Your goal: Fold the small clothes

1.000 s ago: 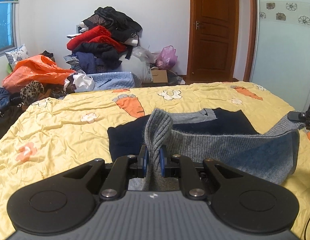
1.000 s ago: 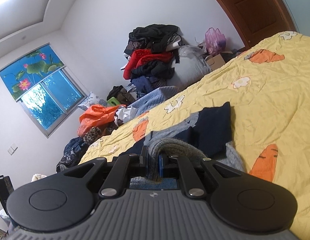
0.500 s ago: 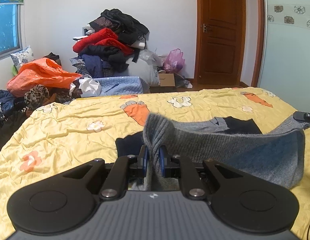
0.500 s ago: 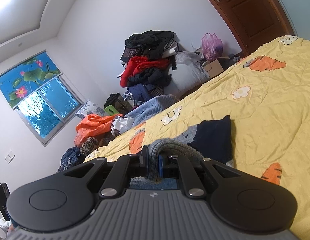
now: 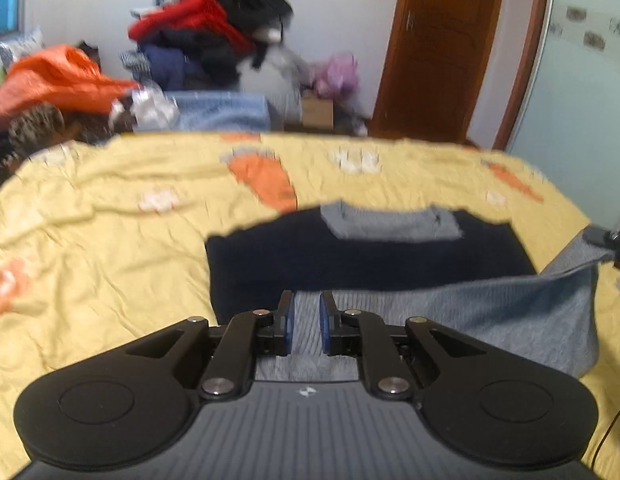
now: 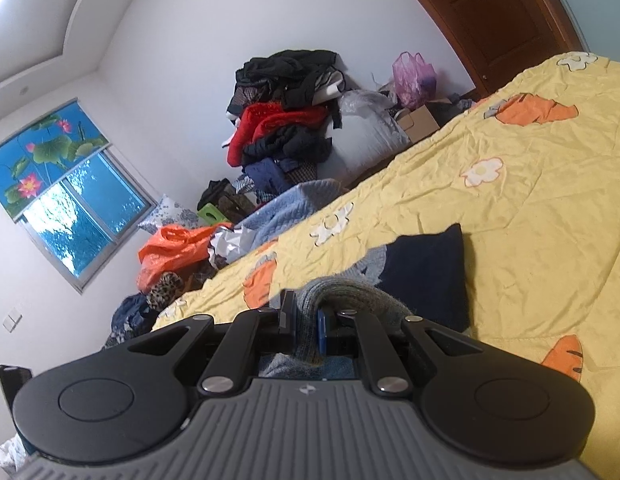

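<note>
A small sweater (image 5: 369, 256), navy with a grey ribbed hem and grey collar, lies on the yellow carrot-print bedspread (image 5: 110, 240). My left gripper (image 5: 306, 312) hovers over the near grey edge. Its jaws are opening, and the knit lies flat under the gap with the pads off it. In the right wrist view, my right gripper (image 6: 306, 320) is shut on a bunched grey fold of the sweater (image 6: 425, 276) and holds that corner raised. The raised corner shows at the right edge of the left wrist view, which is motion-blurred.
Beyond the bed's far edge stands a tall pile of clothes (image 5: 214, 28), with an orange bag (image 5: 58, 80) and a pale blue quilt (image 5: 222, 112) beside it. A brown door (image 5: 441, 52) is at the back right and a window (image 6: 82, 216) at the left.
The grey fold that stood pinched between my left pads has slipped out and lies flat. My left gripper moved forward and lower over the sweater. The right still holds its corner.
</note>
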A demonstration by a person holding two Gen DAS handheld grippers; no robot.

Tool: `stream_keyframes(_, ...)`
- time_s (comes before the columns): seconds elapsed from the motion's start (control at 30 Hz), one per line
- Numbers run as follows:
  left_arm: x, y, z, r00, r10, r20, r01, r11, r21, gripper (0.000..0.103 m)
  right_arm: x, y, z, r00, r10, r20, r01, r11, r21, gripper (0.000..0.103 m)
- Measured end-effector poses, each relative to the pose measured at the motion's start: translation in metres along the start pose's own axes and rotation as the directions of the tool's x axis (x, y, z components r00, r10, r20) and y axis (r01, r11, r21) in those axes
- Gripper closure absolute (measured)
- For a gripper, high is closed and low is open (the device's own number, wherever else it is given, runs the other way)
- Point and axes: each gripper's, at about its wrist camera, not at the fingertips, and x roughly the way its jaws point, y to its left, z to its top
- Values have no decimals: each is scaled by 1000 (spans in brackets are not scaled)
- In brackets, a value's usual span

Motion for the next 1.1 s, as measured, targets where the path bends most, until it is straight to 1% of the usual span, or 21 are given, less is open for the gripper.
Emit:
stream_keyframes(0.03, 8, 1, -1, 1000, -7, -16, 7, 1000, 1, 75, 0, -2, -1, 1000, 0, -5, 0, 1000, 4, 84)
stream_keyframes(0.07, 17, 1, -2, 999, -18, -32, 18, 1000, 6, 54, 1, -3, -1, 1000, 0, -9, 0, 1000, 10, 84)
stream_keyframes(0.13, 35, 1, -4, 998, -34, -52, 35, 999, 18, 29, 0, -7, -2, 1000, 6, -16, -5, 1000, 25, 84)
stream_keyframes(0.2, 50, 0, -4, 998, -28, -49, 30, 999, 42, 29, 0, -8, -4, 1000, 3, -19, -3, 1000, 28, 84)
stream_keyframes(0.23, 57, 0, -4, 999, -9, -52, 11, 999, 43, 29, 0, -8, -4, 1000, 0, -21, 1, 1000, 25, 84)
stream_keyframes(0.27, 65, 2, -3, 998, -2, -61, 4, 999, 34, 29, 0, -9, -5, 1000, -1, -25, 2, 1000, 23, 84)
stream_keyframes(0.3, 71, 5, -3, 997, -15, -72, 16, 1000, 15, 29, 1, -9, -5, 1000, -1, -29, 2, 1000, 22, 84)
stream_keyframes(0.33, 78, 10, -2, 995, -46, -83, 46, 999, -10, 30, 2, -9, -5, 999, -4, -33, 4, 1000, 19, 84)
stream_keyframes(0.4, 90, 18, -2, 986, -125, -108, 118, 990, -72, 30, 2, -9, -6, 999, -8, -37, 9, 1000, 16, 84)
stream_keyframes(0.43, 94, 21, -3, 982, -151, -115, 140, 985, -96, 34, 3, -10, -6, 999, -9, -40, 9, 1000, 18, 84)
stream_keyframes(0.47, 98, 23, -3, 978, -169, -123, 156, 981, -115, 43, 4, -11, -6, 999, -10, -43, 11, 1000, 19, 84)
stream_keyframes(0.5, 102, 24, -5, 973, -191, -134, 173, 976, -131, 46, 5, -11, -7, 999, -12, -45, 13, 1000, 21, 84)
stream_keyframes(0.53, 104, 24, -7, 969, -206, -138, 187, 973, -139, 54, 5, -12, -7, 999, -14, -48, 15, 1000, 22, 84)
stream_keyframes(0.57, 104, 22, -9, 967, -212, -137, 194, 971, -137, 64, 6, -12, -7, 999, -14, -50, 16, 1000, 24, 84)
stream_keyframes(0.6, 103, 21, -12, 968, -216, -128, 199, 971, -134, 70, 7, -13, -8, 999, -15, -52, 17, 1000, 25, 84)
stream_keyframes(0.63, 100, 21, -14, 969, -220, -116, 204, 970, -134, 82, 7, -14, -8, 998, -18, -53, 19, 999, 25, 84)
stream_keyframes(0.67, 97, 20, -15, 970, -220, -104, 206, 969, -135, 90, 8, -14, -8, 998, -22, -53, 24, 999, 26, 84)
stream_keyframes(0.8, 73, 14, -19, 983, -184, -22, 181, 978, -102, 93, 5, -16, -7, 999, -31, -30, 33, 999, 42, 84)
stream_keyframes(0.93, 39, 11, -12, 983, -172, 68, 178, 978, -106, 93, -5, -16, -1, 1000, -11, 15, 10, 997, 78, 84)
stream_keyframes(1.0, 23, 11, -4, 979, -174, 102, 185, 977, -106, 93, -9, -12, 4, 999, -3, 36, 0, 997, 73, 84)
stream_keyframes(1.1, 6, 8, 10, 978, -152, 139, 164, 983, -79, 93, -11, -5, 12, 998, 10, 64, -14, 998, 57, 84)
